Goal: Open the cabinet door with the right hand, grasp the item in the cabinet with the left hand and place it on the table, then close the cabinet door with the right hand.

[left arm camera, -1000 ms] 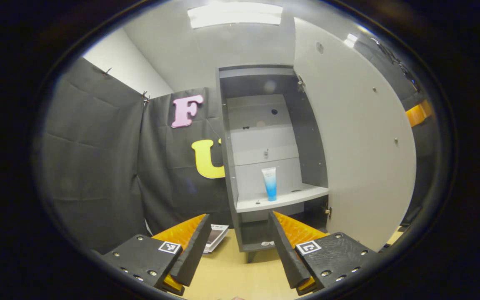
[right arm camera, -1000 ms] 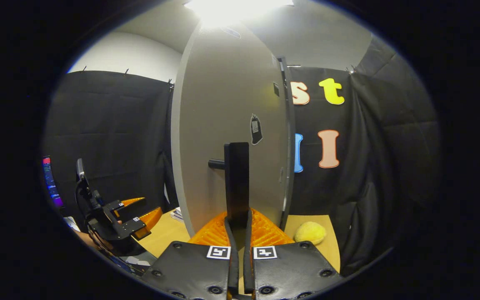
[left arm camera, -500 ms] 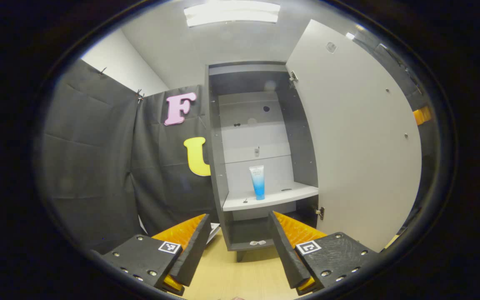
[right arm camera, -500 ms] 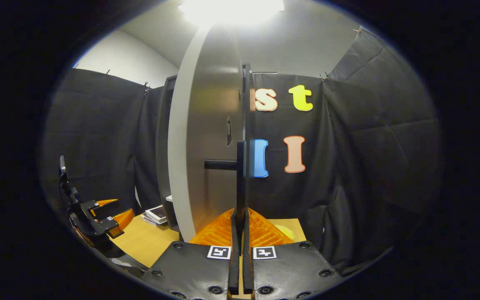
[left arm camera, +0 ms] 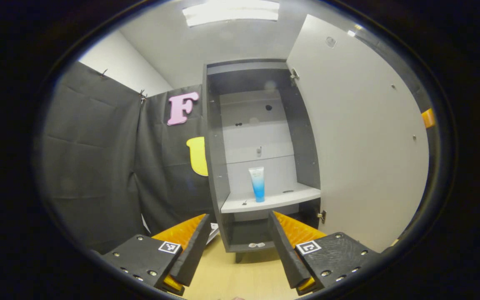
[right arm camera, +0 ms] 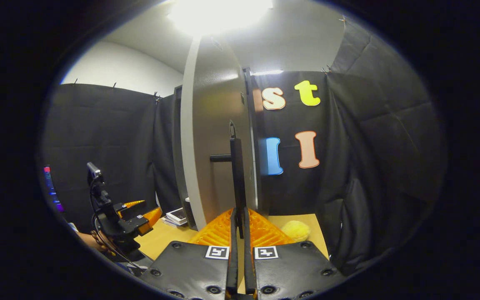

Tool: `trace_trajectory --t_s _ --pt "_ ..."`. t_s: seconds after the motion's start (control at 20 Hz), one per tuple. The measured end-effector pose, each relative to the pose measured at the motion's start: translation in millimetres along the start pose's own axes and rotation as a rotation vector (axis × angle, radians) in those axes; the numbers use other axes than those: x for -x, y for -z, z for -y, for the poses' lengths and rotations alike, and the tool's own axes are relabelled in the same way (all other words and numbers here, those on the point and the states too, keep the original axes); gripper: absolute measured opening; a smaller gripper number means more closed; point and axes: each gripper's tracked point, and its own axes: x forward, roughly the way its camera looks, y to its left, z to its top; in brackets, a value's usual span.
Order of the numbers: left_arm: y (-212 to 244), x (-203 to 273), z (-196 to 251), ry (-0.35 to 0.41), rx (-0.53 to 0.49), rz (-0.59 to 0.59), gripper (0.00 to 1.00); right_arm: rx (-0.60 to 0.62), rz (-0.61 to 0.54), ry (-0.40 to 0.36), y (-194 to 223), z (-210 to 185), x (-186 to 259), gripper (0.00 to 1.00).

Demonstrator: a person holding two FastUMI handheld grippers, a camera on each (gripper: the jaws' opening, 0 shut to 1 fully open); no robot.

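— Since a second ago, what has shifted?

— Swung wider: the cabinet door [left arm camera: 365,137] now stands fully open, and the right gripper [right arm camera: 238,227] has turned with it. Its fingers are clamped on the door's dark vertical handle [right arm camera: 236,175], which rises straight up from between them.

— And the left gripper [left arm camera: 236,237]?

— Spread apart, gripping nothing, hovering above the wooden table [left arm camera: 231,277] in front of the cabinet [left arm camera: 215,166]. In the right gripper view it appears at lower left [right arm camera: 140,214], a hand [right arm camera: 94,241] beneath it.

— Where is the item?

— A blue-and-white tube [left arm camera: 257,183] stands upright on the cabinet's pale shelf [left arm camera: 290,198], ahead of the left gripper and above the gap between its fingers, well apart from them.

— Anything else on the table?

— A yellow plush ball [right arm camera: 295,230] beside the door, and a stack of booklets [right arm camera: 177,216] near the cabinet's foot.
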Motion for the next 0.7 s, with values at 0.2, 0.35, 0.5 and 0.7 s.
trace_trajectory --t_s 0.2,0.35,0.5,0.7 --pt "-22.1 -13.0 8.0 -0.001 -0.010 0.033 0.85 0.063 -0.006 0.095 10.6 37.1 11.5 0.33" --pt "-39.2 -34.0 16.0 0.020 0.001 0.058 0.83 0.082 0.006 0.172 21.7 59.6 7.9 0.98" --pt "-59.3 -68.6 14.6 0.027 0.006 0.089 0.83 0.075 -0.011 0.246 36.6 81.2 0.8 0.92" --pt "-72.6 -133.2 21.8 0.058 0.015 0.113 0.85 0.048 -0.030 0.342 44.7 102.7 -6.7 0.93"
